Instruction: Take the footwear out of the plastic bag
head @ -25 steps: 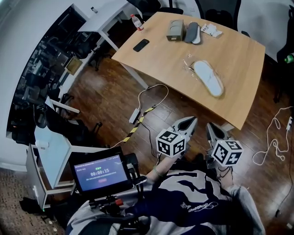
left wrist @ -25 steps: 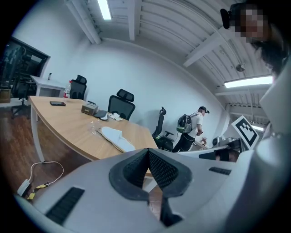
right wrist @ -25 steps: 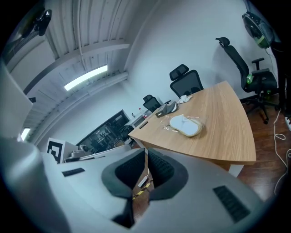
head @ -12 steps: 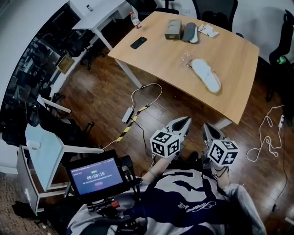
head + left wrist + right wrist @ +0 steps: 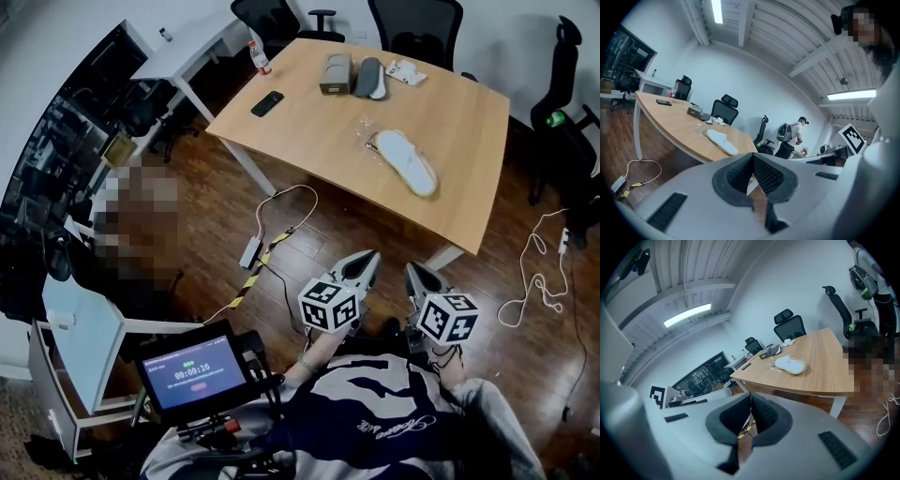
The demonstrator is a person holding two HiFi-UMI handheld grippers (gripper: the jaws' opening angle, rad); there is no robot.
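Both tools are held well short of the table [image 5: 469, 122], over the wooden floor. The left hand-held gripper [image 5: 372, 255] has its jaws pressed together on nothing, and the right hand-held gripper [image 5: 412, 270] is likewise closed and empty. The white slipper [image 5: 405, 161] lies flat near the table's middle, apparently inside a clear plastic bag [image 5: 367, 141] whose crumpled end shows beside it. Judged risks: the film is thin and slick, so a pinch may catch bag and slipper together. With nothing anchoring the bag, a pull on the slipper could drag the whole package across the table. Closed jaws must also spread before either can grip. On the way to the table, a looped cable [image 5: 281, 202] lies on the floor between the person and the table's edge and could snag a foot. A box [image 5: 335, 72], a dark slipper pair [image 5: 367, 77], a white packet [image 5: 405, 69], a phone [image 5: 267, 103] and a bottle [image 5: 254, 56] sit at the far side, apart from the bag and not obstructing it.
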